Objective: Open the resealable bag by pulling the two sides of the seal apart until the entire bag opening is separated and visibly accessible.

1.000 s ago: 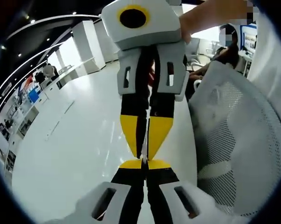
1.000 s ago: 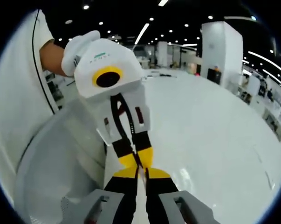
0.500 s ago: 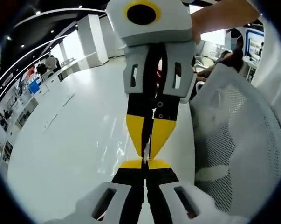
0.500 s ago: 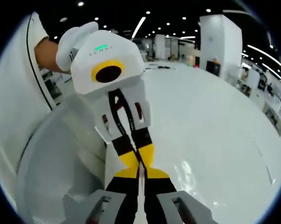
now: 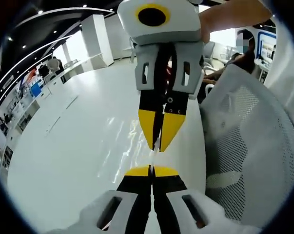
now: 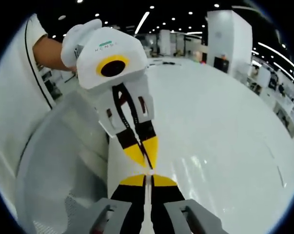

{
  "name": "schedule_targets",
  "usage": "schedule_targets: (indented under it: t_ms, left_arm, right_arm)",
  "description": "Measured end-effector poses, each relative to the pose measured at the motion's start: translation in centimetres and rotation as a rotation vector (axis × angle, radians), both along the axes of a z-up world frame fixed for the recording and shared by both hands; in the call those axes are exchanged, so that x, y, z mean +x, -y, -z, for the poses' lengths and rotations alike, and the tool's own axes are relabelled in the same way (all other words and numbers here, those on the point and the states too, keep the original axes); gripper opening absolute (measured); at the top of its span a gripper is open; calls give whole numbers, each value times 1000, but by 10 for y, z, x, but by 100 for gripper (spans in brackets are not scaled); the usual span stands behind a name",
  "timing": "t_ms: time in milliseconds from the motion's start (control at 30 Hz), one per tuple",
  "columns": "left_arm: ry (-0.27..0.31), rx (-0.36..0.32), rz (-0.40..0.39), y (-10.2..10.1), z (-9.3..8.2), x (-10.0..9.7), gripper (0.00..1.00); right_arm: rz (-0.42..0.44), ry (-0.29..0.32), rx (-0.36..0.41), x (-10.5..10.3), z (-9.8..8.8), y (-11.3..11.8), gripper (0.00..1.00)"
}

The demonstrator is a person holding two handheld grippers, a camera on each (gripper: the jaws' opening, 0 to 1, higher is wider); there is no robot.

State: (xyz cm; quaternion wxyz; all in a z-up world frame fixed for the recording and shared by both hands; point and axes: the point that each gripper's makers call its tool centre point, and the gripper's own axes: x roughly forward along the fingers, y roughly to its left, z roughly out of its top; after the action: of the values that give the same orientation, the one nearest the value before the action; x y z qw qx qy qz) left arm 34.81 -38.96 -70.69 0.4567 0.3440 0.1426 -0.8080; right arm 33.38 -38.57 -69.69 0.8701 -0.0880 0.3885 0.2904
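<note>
Bag (image 6: 148, 171): clear film, hard to make out. It shows as a thin pale sliver low in the centre of the right gripper view, at the spot where the two grippers' yellow tips nearly meet. How far the seal is parted, cannot tell.

Right gripper (image 6: 147, 179) rises from the bottom centre of its own view, jaws clenched with a pale strip pinched in the slit between them (reads as the bag's edge). In the left gripper view it comes down from the top centre, tips pressed to a point just above the other gripper's tips, and a small white bit sits at that point.

Left gripper (image 5: 151, 170) is at the bottom centre of its view, jaws also clenched, with a fine light line between the yellow pads. In the right gripper view it slants in from the upper left, and a gloved hand (image 6: 79, 41) wraps its back end.

Behind both is a glossy white table (image 5: 73, 151) with faint shimmer just left of the tips. A white mesh chair (image 5: 249, 146) fills the right side of the left gripper view. The same chair is at the lower left of the right gripper view, with a white sleeve above it.
</note>
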Motion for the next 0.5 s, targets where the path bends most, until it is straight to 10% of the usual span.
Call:
schedule_targets:
  t_ms: [500]
  left_arm:
    - [-14, -9, -8, 2, 0, 2, 0]
  right_arm:
    - [46, -40, -23, -25, 10, 27, 0]
